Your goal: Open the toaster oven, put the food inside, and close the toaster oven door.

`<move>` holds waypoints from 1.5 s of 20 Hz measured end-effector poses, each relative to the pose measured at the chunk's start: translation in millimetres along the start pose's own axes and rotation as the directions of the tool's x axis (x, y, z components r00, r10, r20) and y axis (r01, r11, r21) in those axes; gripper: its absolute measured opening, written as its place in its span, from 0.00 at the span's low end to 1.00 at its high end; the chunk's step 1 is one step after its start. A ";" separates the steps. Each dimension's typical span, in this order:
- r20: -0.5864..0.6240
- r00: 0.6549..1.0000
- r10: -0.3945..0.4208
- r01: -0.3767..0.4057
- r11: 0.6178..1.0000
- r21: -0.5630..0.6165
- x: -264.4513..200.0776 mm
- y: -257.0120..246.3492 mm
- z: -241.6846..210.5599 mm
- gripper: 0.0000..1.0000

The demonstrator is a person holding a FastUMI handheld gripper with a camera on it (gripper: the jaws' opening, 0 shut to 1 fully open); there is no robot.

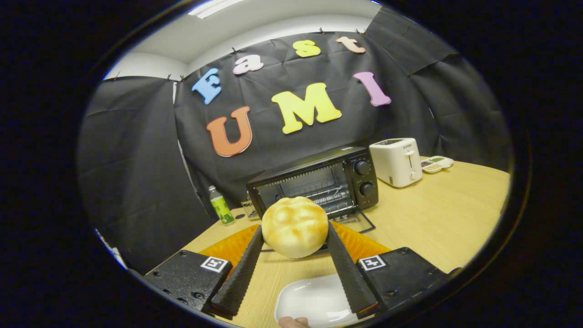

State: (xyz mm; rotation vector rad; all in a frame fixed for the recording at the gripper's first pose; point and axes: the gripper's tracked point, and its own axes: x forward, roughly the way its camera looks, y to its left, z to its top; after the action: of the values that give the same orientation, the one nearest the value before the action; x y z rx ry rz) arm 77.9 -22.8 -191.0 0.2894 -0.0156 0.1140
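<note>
A round golden bread roll [294,226] is held up off the table, with my gripper [294,233] shut on it, one finger pressing each side. Beyond the roll stands a black toaster oven [319,182] with its glass door [357,222] folded down flat toward me and the wire rack inside showing. Two round knobs sit on the oven's right panel. Below the fingers lies a white plate [314,300] on the wooden table [437,218].
A white pop-up toaster [397,161] stands right of the oven, with a small white dish of food [436,164] beyond it. A green bottle [221,206] stands left of the oven. A fingertip [294,322] touches the plate's near rim.
</note>
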 end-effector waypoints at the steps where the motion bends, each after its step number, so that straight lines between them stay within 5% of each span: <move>1: 0.000 1.000 -0.004 0.004 1.000 0.019 9.9 -0.4 0.4 0.90; 10: -0.092 0.993 0.073 -0.044 0.957 0.286 95.9 11.3 -16.9 0.90; 20: -0.134 0.989 0.054 0.003 0.919 0.394 202.8 -17.8 -12.3 0.90; 30: -0.178 0.984 0.005 0.049 0.953 0.298 247.3 -23.3 -14.0 0.92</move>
State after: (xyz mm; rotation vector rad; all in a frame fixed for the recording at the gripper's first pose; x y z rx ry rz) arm 326.2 -13.9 -203.1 0.5840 0.1833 0.1192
